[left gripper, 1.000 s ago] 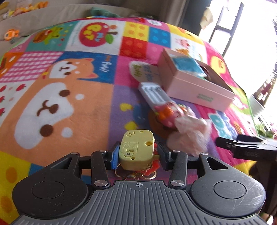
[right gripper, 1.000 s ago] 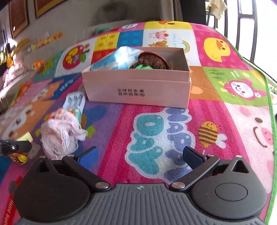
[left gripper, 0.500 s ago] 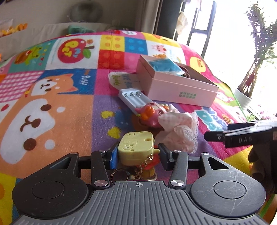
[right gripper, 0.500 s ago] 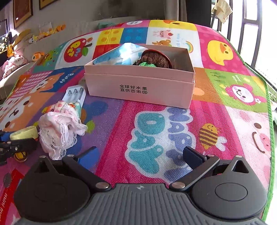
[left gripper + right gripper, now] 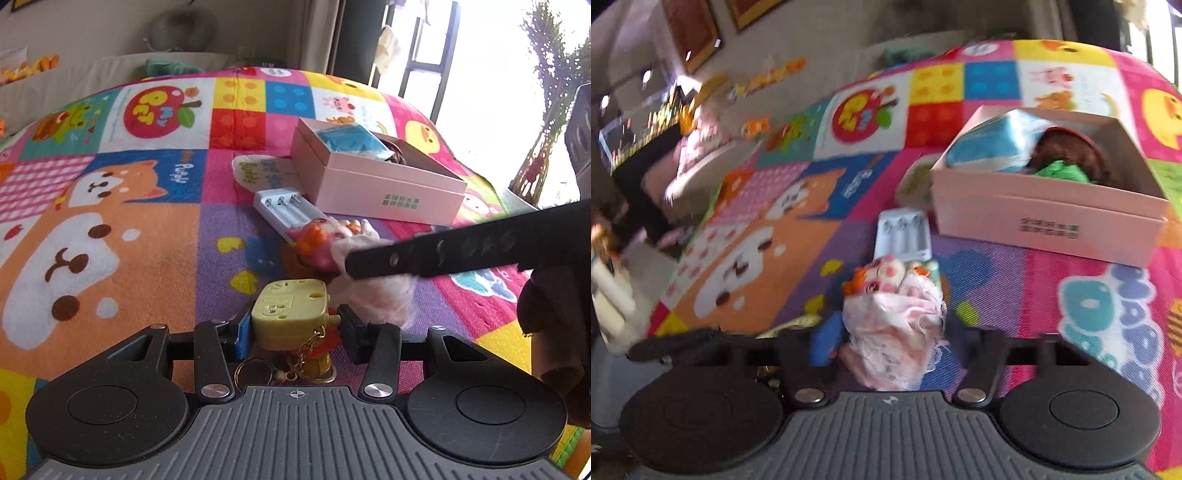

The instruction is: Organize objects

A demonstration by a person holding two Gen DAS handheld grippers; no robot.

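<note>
- The bright patchwork cartoon play mat point(image 5: 155, 236) is carrying everything; loose toys are lying toward its near edge, presumably waiting to be sorted.
- The open pink cardboard box point(image 5: 384, 188) is sitting toward the mat's far right side, already holding a blue packet point(image 5: 990, 144) and a brown round thing point(image 5: 1067, 147), so it is probably the collecting place.
- The white clear-fronted blister pack point(image 5: 284, 210) is lying just beside the box's near corner.
- The pink lacy cloth bundle point(image 5: 894, 332), touching a small pink-and-orange doll point(image 5: 882, 277), is sitting between the jaws of the right gripper point(image 5: 890, 343), which are closing on it, angled down at the mat.
- The left gripper point(image 5: 291, 328) is pinching a yellow plastic boxy keychain toy point(image 5: 291, 310) narrowly, its chain and ring point(image 5: 255, 371) dangling, tilted downward above the near edge, seemingly ready to carry it boxward.
</note>
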